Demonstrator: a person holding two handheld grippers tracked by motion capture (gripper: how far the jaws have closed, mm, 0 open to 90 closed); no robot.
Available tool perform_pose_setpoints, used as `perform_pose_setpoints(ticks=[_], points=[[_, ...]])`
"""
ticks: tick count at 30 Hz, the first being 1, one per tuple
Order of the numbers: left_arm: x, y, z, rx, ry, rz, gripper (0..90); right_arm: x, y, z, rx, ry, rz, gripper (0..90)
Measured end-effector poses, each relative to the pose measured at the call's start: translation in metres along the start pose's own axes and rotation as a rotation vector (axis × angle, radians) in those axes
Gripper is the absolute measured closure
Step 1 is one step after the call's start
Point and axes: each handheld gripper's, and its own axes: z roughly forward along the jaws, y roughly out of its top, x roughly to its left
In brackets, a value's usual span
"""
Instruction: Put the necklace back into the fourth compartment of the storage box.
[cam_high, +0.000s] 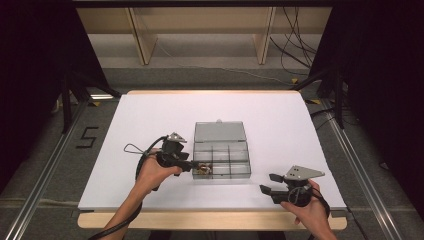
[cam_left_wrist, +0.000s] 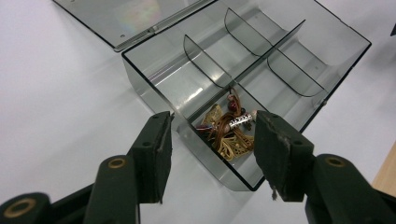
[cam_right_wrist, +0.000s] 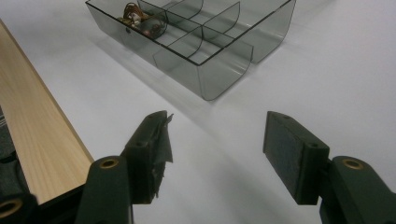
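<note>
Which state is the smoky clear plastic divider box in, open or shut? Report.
Open: the smoky clear plastic divider box has its hinged lid folded flat back on the table, compartments exposed.

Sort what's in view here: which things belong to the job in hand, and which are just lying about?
In the job:
- clear compartment box, lid open flat
- tangled brown cord jewellery in its near-left compartment
- left gripper, open over that compartment
- right gripper, open, apart from the box

Lying about:
- white table cover
- cables on the floor
</note>
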Motion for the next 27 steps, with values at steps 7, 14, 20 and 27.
perform_pose_setpoints(ticks=[7,14,20,27], points=[[-0.001,-0.007,-0.001,0.000,-0.014,-0.020,37.5,0.001,0.000,0.000,-0.006,-0.001,-0.002,41.5],[0.000,-0.018,-0.004,-0.015,-0.028,-0.035,32.3,-0.002,0.000,0.000,-0.005,0.006,-0.007,40.9],[0.007,-0.031,-0.008,-0.019,-0.029,-0.082,33.2,-0.002,-0.001,0.001,0.002,-0.004,-0.017,40.6],[0.009,-0.040,-0.009,-0.027,-0.029,-0.110,32.8,-0.004,-0.002,0.001,-0.003,-0.015,-0.018,40.5]])
